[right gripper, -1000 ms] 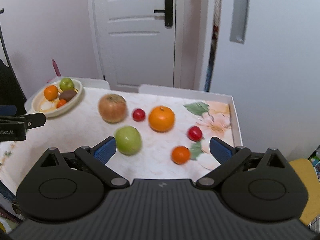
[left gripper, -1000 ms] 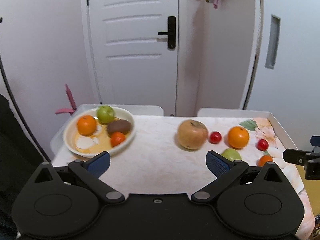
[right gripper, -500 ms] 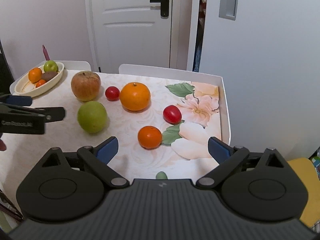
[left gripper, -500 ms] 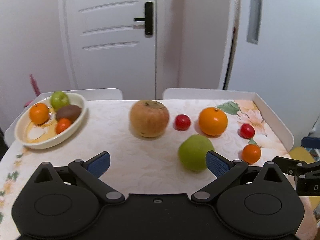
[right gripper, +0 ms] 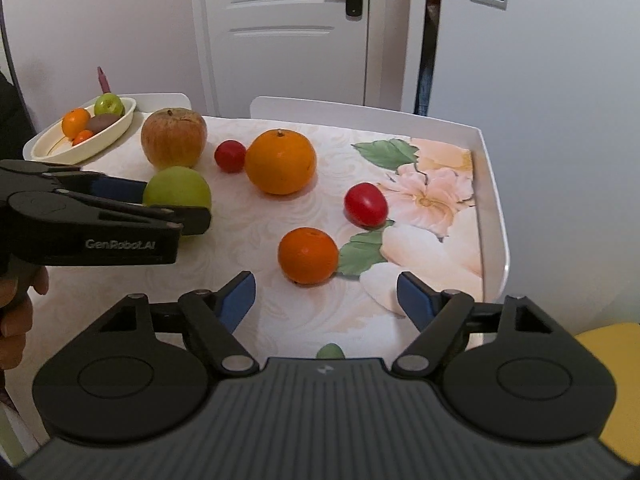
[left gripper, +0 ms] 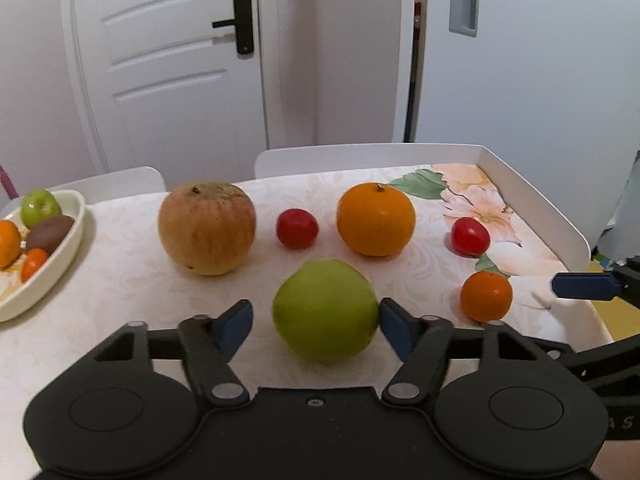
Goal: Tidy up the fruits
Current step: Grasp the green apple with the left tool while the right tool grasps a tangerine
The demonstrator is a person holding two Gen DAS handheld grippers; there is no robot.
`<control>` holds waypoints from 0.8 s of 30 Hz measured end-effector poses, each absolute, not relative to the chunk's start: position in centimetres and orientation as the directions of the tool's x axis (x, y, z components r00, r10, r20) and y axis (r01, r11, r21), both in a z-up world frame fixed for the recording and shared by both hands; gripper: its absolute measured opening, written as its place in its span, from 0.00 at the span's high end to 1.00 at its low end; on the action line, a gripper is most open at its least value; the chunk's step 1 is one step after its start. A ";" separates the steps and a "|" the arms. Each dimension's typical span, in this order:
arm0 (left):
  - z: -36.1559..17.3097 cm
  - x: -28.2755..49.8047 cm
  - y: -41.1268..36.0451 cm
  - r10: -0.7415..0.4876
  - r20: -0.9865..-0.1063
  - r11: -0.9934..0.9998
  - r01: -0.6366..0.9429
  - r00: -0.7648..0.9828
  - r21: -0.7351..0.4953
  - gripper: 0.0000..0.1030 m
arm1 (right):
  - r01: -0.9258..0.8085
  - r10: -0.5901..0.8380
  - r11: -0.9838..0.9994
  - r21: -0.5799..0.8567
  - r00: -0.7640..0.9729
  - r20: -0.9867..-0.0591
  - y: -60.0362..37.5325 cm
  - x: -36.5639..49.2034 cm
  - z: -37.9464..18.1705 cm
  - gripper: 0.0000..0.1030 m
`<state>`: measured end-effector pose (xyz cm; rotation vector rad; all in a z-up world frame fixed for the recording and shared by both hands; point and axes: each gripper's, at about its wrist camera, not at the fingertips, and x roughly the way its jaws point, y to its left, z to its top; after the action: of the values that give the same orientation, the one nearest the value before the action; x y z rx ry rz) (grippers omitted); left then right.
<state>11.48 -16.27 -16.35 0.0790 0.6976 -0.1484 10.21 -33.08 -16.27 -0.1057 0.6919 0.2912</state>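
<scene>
The left gripper (left gripper: 316, 322) has the round green apple (left gripper: 325, 309) between its blue pads: the right-hand pad touches the fruit's side, the left-hand pad stands clear of it with bare cloth between. Its jaws have just been closing, not yet clamped. Beyond the apple, ahead and left of this gripper, sits a large russet, yellow-brown apple (left gripper: 207, 227); straight ahead lies a small red tomato (left gripper: 297, 228), and ahead to the right a big round orange (left gripper: 375, 219). Far off to its left, the cream oval ceramic dish (left gripper: 64, 258) holds a small green apple, a brown kiwi and two small oranges.

The right gripper (right gripper: 327, 295) hangs over the white tray table (right gripper: 494, 208) with its jaws apart and nothing between the pads; they too have just been closing. Just ahead of it, slightly left of centre, rests a small orange mandarin (right gripper: 308, 255), apart from both pads. Farther ahead and right lies a second red tomato (right gripper: 366, 205) beside the printed flower on the cloth. The left gripper shows at this one's left, its fingers around the green apple, a hand (right gripper: 14, 312) on its handle.
</scene>
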 end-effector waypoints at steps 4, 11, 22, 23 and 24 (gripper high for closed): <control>-16.3 11.4 -16.2 -0.133 -0.645 0.984 0.178 0.752 0.003 0.39 | -0.311 0.244 0.950 0.011 0.721 -0.649 -32.8 10.6 -16.5 0.19; -16.2 11.0 -16.0 -0.137 -0.649 0.981 0.194 0.749 0.016 0.40 | -0.317 0.256 0.948 0.025 0.713 -0.653 -32.4 11.3 -16.7 0.27; -16.2 10.6 -15.1 -0.124 -0.651 0.981 0.190 0.749 0.032 0.40 | -0.322 0.256 0.947 0.017 0.717 -0.648 -31.6 12.3 -16.9 0.37; -16.2 10.6 -14.9 -0.124 -0.652 0.982 0.187 0.748 0.028 0.40 | -0.320 0.255 0.947 0.017 0.719 -0.647 -31.6 12.4 -16.9 0.38; -16.1 10.5 -14.7 -0.123 -0.652 0.982 0.184 0.748 0.027 0.40 | -0.320 0.255 0.947 0.017 0.719 -0.647 -31.5 12.4 -16.9 0.44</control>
<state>10.53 -14.74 -16.11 0.0913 0.7059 -0.1683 12.45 -31.50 -16.87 -0.0982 0.6997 0.3188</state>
